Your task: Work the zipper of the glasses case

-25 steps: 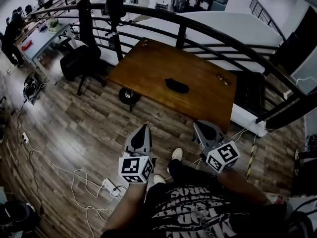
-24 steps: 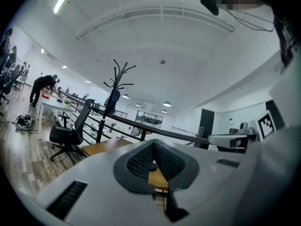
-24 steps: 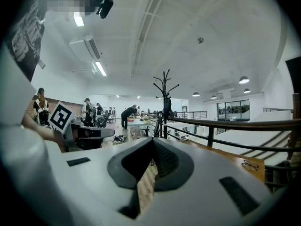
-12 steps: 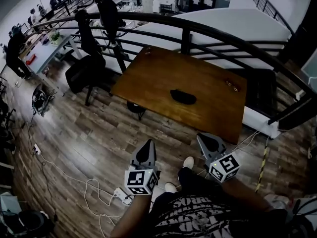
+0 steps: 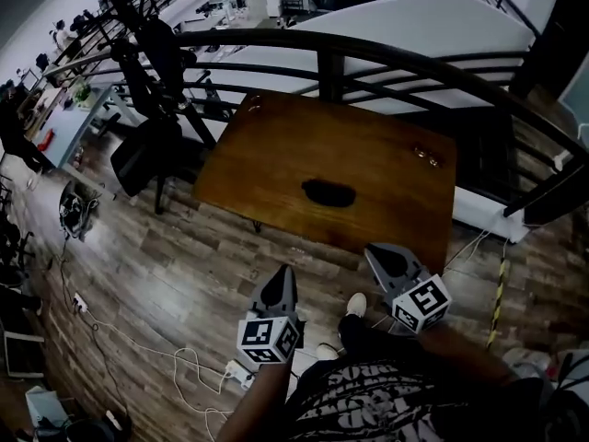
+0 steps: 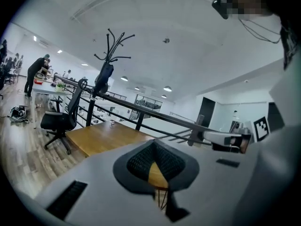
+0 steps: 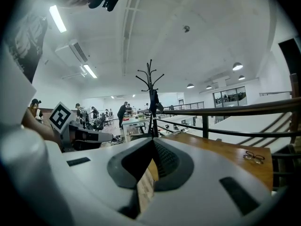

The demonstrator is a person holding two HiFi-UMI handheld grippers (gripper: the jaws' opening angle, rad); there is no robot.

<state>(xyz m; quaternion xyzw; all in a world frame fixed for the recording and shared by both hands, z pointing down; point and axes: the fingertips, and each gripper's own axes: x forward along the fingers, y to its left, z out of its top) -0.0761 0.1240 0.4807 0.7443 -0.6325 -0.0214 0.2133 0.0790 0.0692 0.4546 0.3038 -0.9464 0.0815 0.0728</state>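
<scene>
Well, both sets of jaws are pressed together on nothing. The left gripper [image 5: 282,276] and right gripper [image 5: 377,254] hang over the floor, near side of the wooden table [image 5: 386,136]. The dark glasses case [image 5: 329,192] lies mid-table, well apart from them, with spectacles [image 5: 425,155] at the far right.

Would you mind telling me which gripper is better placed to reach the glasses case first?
Probably right: the right gripper is nearer the table and the glasses case than the left gripper. Both are shut, empty and short of the table.
</scene>
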